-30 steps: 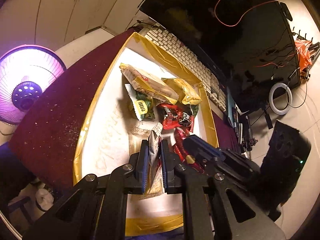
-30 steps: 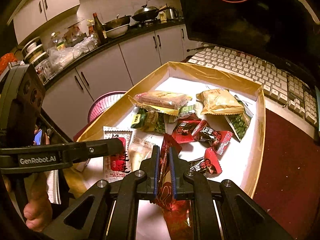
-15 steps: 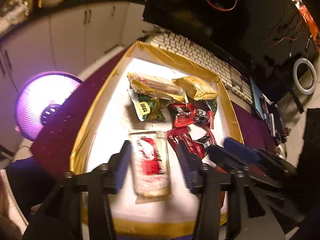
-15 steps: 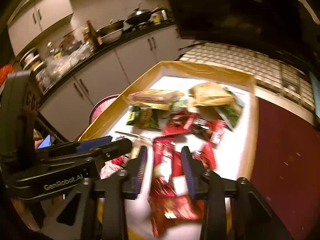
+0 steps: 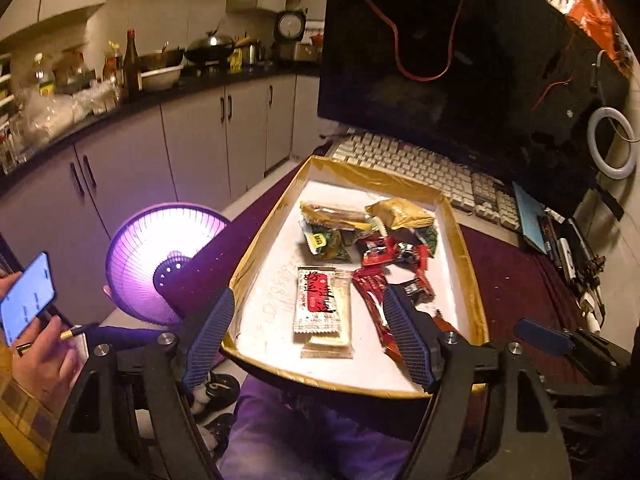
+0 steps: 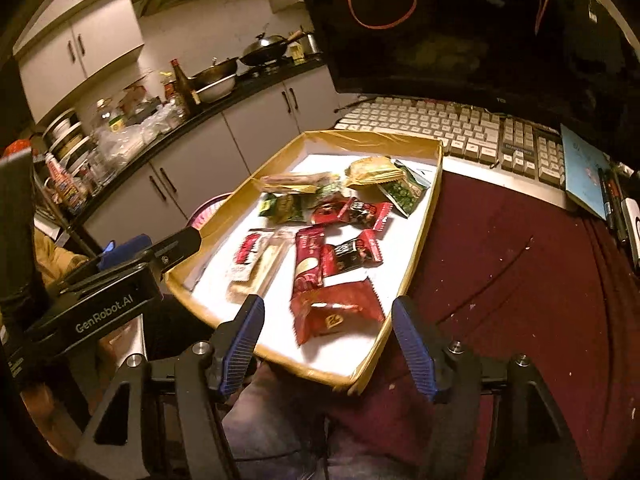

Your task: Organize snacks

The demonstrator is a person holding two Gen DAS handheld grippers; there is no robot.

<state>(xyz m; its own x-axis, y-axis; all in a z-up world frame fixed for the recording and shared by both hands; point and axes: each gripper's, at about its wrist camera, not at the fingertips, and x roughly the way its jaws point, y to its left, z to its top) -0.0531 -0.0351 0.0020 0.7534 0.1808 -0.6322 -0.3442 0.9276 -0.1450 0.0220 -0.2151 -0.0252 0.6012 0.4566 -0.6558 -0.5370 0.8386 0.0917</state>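
A gold-rimmed tray (image 5: 472, 280) with a white floor holds several snack packets. My left gripper (image 5: 308, 340) hangs back above the tray's near end, its jaws opening with no pad touching anything. Beyond its fingers a white-and-red packet (image 5: 322, 304) lies flat on a clear-wrapped one. A long red packet (image 5: 374, 304) is beside it. My right gripper (image 6: 328, 346) is also opening, with nothing pressed between its pads. A red packet (image 6: 336, 314) lies loose at the near end of the tray (image 6: 420, 240). Green (image 6: 286, 208) and yellow (image 6: 374, 170) packets sit farther back.
A beige keyboard (image 6: 448, 128) and a dark monitor (image 5: 460, 60) stand behind the tray. Maroon cloth (image 6: 500, 260) covers the table at the right. A glowing purple fan heater (image 5: 160, 256) stands left of the table. A person's hand holds a phone (image 5: 28, 296) at far left.
Both grippers were shut on packets; they have let go, opened wide and drawn back and upward. The white-and-red packet and the red packet now lie in the tray.
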